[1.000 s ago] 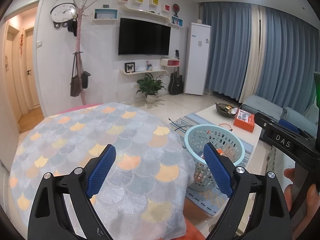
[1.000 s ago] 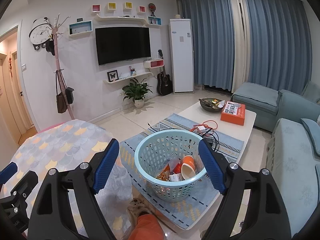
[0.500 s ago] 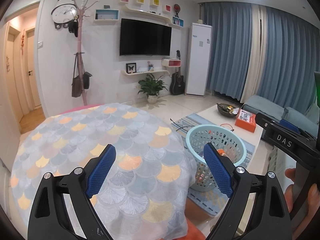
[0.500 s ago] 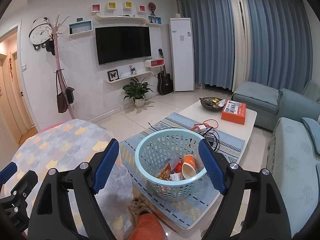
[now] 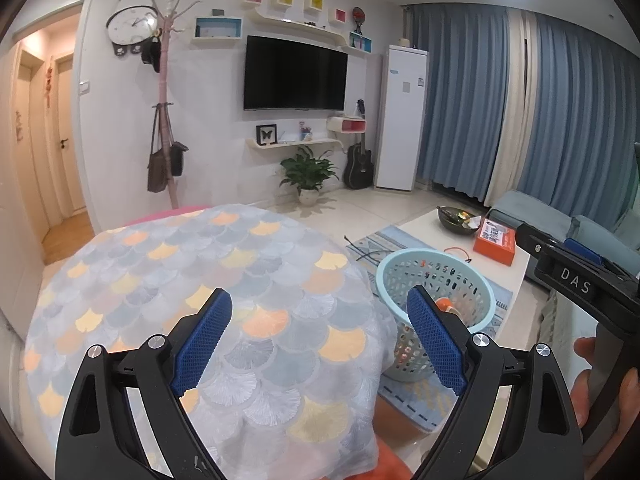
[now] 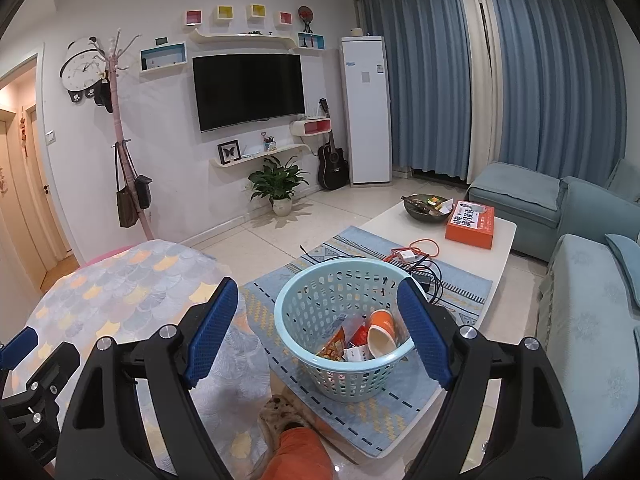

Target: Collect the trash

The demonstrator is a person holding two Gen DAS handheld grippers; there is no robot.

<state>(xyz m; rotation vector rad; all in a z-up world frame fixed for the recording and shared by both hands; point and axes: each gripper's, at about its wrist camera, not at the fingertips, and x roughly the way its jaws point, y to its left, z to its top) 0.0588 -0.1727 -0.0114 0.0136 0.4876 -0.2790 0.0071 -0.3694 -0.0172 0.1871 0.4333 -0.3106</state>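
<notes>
A light blue plastic basket [image 6: 340, 364] stands on a patterned mat on the low white table [image 6: 480, 248]. It holds an orange paper cup [image 6: 380, 330], a snack wrapper [image 6: 334, 350] and other scraps. My right gripper [image 6: 316, 332] is open and empty, held above the basket's near side. My left gripper [image 5: 320, 340] is open and empty above a round table with a scale-pattern cloth [image 5: 192, 280]. The basket [image 5: 460, 280] also shows to the right in the left wrist view.
The white table also carries an orange box [image 6: 472, 222], a dark bowl [image 6: 426, 206] and tangled cables [image 6: 416, 258]. A blue sofa [image 6: 580, 280] lies to the right. A plant [image 6: 278, 184], guitar and coat rack [image 6: 120, 152] stand by the far wall.
Both views shifted only slightly; the grippers stay open and empty and hover in nearly the same place.
</notes>
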